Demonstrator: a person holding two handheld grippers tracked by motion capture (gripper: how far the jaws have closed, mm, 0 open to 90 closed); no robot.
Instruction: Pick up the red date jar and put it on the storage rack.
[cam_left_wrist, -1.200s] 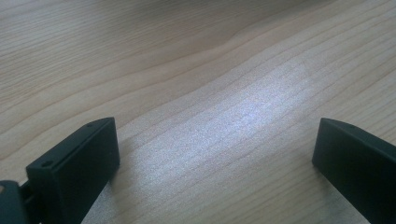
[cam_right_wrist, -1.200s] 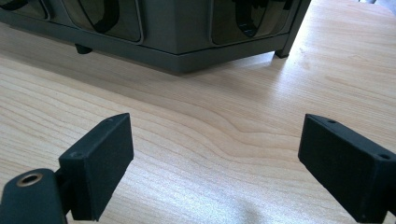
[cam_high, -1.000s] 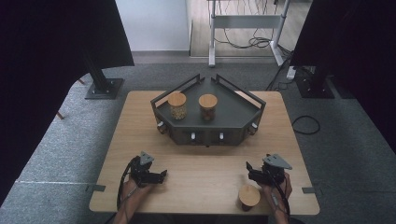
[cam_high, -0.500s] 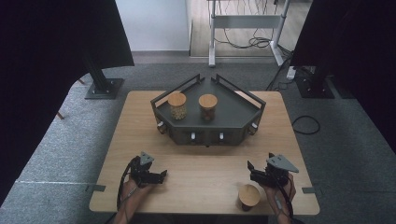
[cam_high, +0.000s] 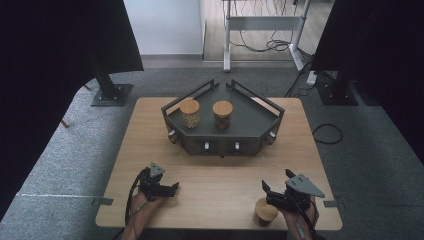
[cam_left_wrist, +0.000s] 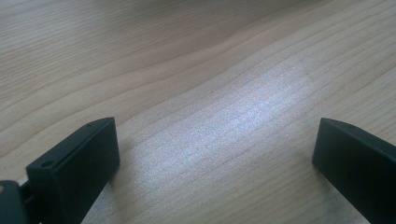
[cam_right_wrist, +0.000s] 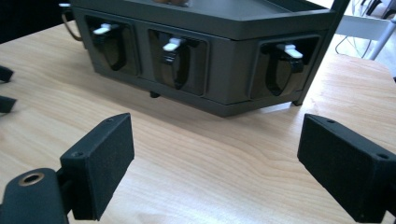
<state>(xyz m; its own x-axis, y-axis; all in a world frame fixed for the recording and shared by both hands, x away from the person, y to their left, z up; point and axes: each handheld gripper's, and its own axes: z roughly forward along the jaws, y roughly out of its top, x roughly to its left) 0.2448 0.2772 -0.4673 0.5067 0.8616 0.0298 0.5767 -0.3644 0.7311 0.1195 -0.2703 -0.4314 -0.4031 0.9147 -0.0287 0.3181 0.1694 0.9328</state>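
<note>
Cork-lidded round jar (cam_high: 264, 212) stands upright near the wooden tabletop's (cam_high: 220, 190) front edge, just left of my empty, open right claw (cam_high: 270, 194), far nearer than my open left claw (cam_high: 167, 189).

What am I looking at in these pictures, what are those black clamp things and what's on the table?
A person sits at a wooden table, holding a two-jaw gripper in each hand: the left gripper and the right gripper. One picture looks down from above. The other two come from cameras riding on the grippers, so the black blocks at the bottom are the jaws. Both stand open and hold nothing. On the table is a dark tray carrying two lidded jars. A third jar stands on the table beside the right gripper.
</note>
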